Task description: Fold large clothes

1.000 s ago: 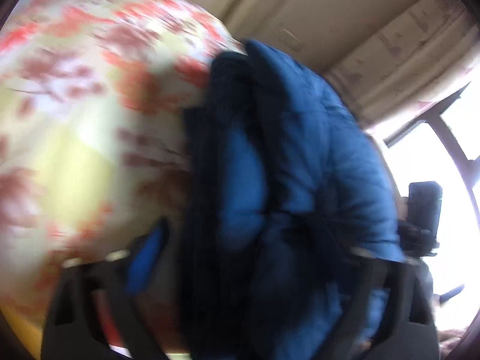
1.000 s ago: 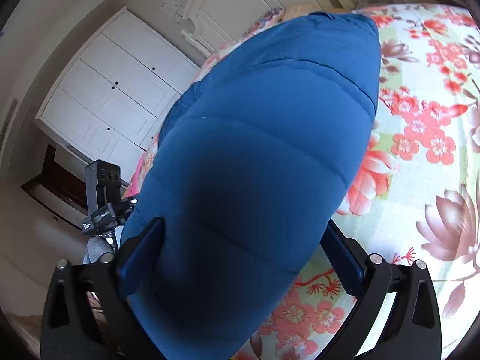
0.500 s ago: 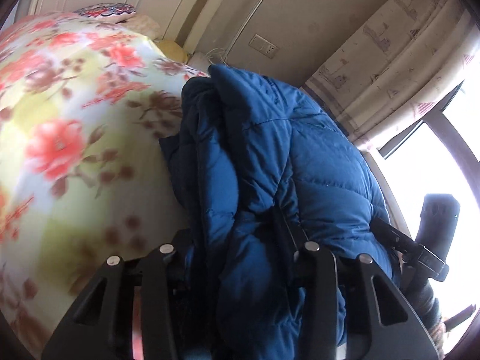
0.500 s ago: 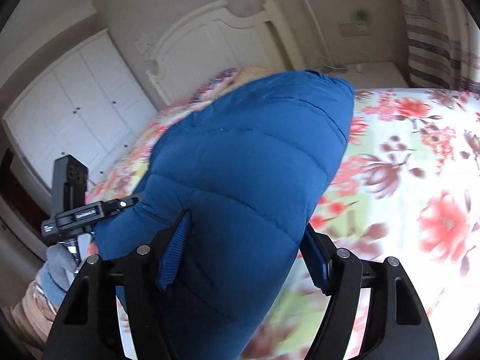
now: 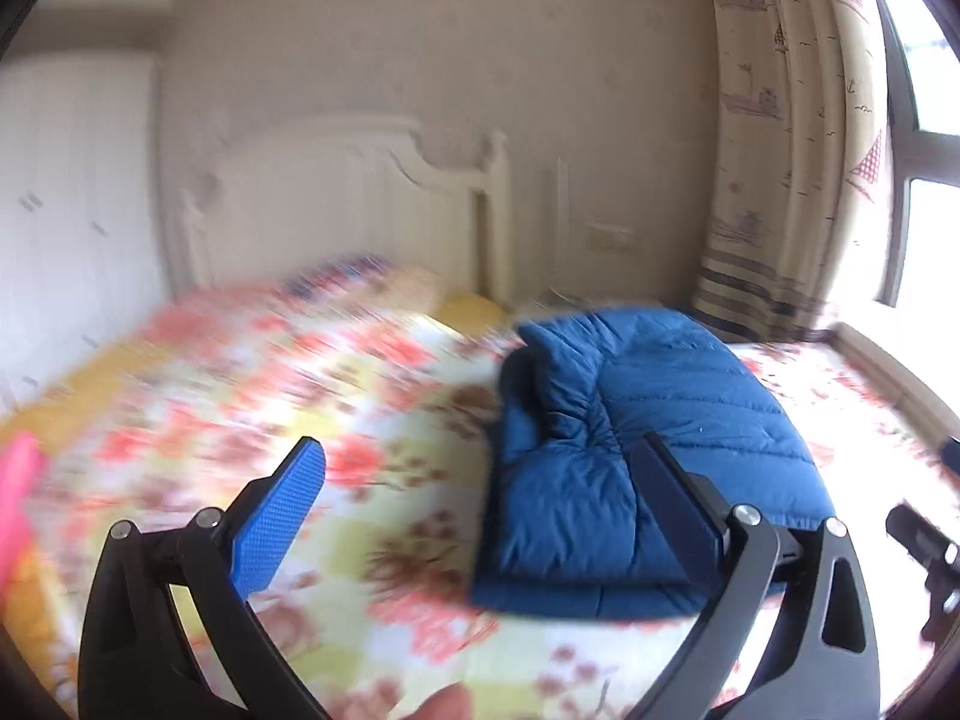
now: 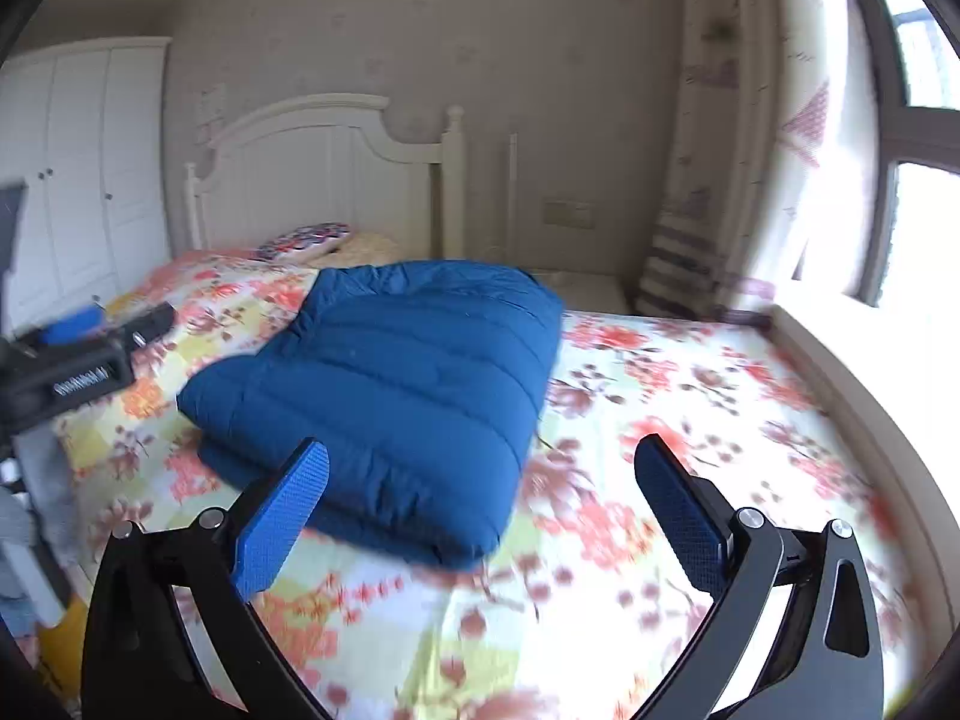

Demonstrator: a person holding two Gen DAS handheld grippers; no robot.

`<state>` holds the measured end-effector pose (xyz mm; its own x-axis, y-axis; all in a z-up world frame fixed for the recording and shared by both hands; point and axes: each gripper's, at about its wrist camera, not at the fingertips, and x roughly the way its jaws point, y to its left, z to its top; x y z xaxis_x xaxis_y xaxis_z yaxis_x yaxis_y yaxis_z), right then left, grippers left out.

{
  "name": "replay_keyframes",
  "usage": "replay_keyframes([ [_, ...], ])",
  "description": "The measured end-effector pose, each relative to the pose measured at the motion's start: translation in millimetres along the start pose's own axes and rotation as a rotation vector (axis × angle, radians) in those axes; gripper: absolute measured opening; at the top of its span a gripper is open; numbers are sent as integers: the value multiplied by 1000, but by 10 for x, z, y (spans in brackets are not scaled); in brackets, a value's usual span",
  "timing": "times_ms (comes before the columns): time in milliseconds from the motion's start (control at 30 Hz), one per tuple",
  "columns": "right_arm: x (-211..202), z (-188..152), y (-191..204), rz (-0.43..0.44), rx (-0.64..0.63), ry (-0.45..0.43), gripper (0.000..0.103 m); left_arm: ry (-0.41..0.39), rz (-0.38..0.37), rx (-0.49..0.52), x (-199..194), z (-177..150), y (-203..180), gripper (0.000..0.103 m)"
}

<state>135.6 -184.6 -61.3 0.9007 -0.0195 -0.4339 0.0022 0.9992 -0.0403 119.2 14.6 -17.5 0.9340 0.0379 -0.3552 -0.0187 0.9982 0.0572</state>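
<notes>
My left tongs (image 5: 474,510) are wide open w/ nothing in them. The right pad is partly in front of the blue jacket (image 5: 630,450), so I can't tell if it touches. My right tongs (image 6: 480,510) are wide open too, nothing held, left pad (image 6: 282,516) just over the jacket's near edge.

Left view is v. blurry: the flowery bedspread (image 5: 240,396) smears, a pink blob at the far left edge can't be made out, and a bit of skin at the bottom is cut off. In the right view my other tool's black body (image 6: 72,372) is cut off at the left edge.

The jacket lies folded in a thick bundle on the bed, toward the window side, headboard (image 6: 318,168) behind it.

Half a sec ago both tongs were pinched on the jacket and it filled each view. Now both have let go and pulled back, and it sits flat on the bed.
</notes>
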Motion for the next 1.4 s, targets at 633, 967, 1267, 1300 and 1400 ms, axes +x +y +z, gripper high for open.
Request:
replay_keyframes([
  [633,-798,154,205,3,69,-147,98,-88,-84,21,-958,22,3,101],
  [967,-830,168,237,11,54,-147,98,-80,-86,6,-956,23,77,101],
  [1267,-841,172,272,18,46,-144,98,-65,-75,-3,-931,1,117,101],
  [1300,-845,171,276,18,44,-145,98,-64,-74,-2,-932,-2,119,101],
  [1400,-858,169,295,19,40,-146,98,-64,-74,-1,-931,-3,118,101],
])
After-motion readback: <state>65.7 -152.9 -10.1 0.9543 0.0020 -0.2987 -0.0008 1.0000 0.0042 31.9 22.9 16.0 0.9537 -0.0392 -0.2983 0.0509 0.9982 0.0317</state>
